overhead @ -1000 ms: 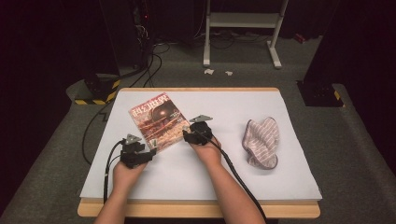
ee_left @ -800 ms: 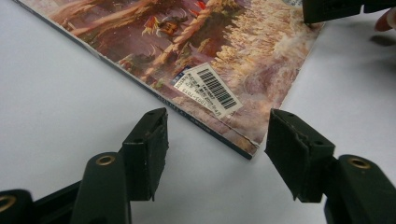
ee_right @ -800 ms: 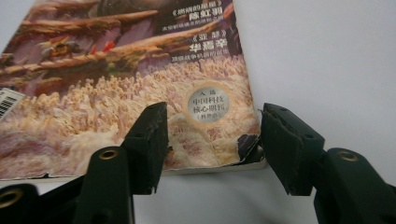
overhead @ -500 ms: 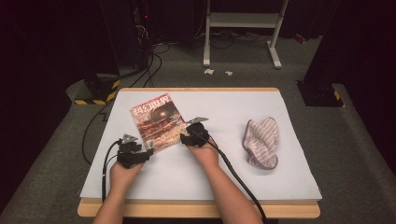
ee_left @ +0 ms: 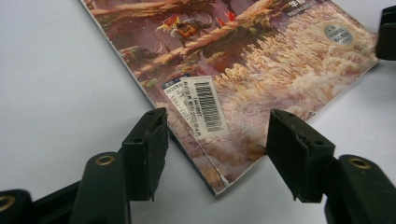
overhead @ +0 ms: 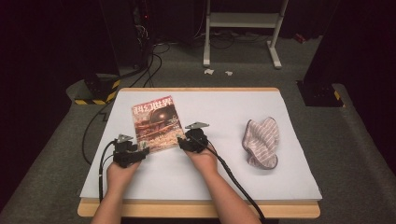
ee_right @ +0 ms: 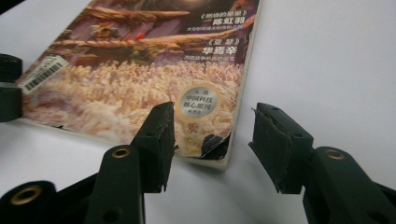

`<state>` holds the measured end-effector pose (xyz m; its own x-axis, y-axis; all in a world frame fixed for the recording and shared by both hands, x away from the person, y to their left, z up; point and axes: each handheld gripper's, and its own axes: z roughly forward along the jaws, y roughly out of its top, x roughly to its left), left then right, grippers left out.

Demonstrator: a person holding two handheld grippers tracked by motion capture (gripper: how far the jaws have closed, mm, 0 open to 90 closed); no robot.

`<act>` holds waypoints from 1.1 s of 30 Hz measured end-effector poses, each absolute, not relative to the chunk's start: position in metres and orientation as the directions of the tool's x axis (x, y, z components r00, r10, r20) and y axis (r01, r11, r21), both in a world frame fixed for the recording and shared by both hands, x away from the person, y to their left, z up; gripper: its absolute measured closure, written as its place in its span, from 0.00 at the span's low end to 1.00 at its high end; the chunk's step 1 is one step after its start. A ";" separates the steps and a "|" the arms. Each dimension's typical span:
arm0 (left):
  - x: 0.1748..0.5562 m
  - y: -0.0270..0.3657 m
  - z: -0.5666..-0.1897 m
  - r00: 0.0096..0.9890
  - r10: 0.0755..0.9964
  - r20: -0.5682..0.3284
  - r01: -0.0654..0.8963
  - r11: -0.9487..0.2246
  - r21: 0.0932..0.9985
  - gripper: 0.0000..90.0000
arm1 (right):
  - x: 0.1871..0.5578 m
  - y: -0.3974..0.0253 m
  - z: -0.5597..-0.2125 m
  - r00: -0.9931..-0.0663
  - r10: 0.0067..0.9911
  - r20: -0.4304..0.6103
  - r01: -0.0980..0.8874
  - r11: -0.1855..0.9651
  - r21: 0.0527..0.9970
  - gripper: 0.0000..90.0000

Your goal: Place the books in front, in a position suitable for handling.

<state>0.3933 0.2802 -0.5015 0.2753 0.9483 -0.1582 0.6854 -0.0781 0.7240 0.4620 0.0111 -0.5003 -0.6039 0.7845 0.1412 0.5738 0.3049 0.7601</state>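
On the white tabletop (overhead: 224, 172), just ahead of your hands, lies the thin glossy magazine with the red-brown illustrated cover (overhead: 156, 122), flat and slightly askew. Your left gripper (ee_left: 217, 142) and right gripper (ee_right: 210, 140) both stand with jaws apart, each straddling a near corner without pinching it. Expect it to be light, floppy and slick; the worn corners look ready to tear, so take hold further in, along the bound edge.

One magazine (overhead: 156, 123), one cloth (overhead: 261, 142)
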 end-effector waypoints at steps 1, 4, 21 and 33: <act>0.393 0.280 -0.501 0.275 0.948 -0.158 0.685 -0.078 0.724 0.44 | 0.462 0.011 -0.500 -0.604 0.784 0.141 0.574 0.305 0.760 0.54; 0.393 0.279 -0.502 0.277 0.950 -0.140 0.678 -0.090 0.729 0.46 | 0.468 0.014 -0.506 -0.605 0.781 0.155 0.592 0.310 0.744 0.59; 0.390 0.279 -0.502 0.280 0.952 -0.126 0.671 -0.100 0.735 0.52 | 0.450 0.024 -0.499 -0.652 0.751 0.106 0.554 0.376 0.743 0.72; 0.391 0.282 -0.502 0.274 0.952 -0.135 0.674 -0.090 0.734 0.50 | 0.466 0.010 -0.489 -0.588 0.802 0.107 0.553 0.302 0.777 0.59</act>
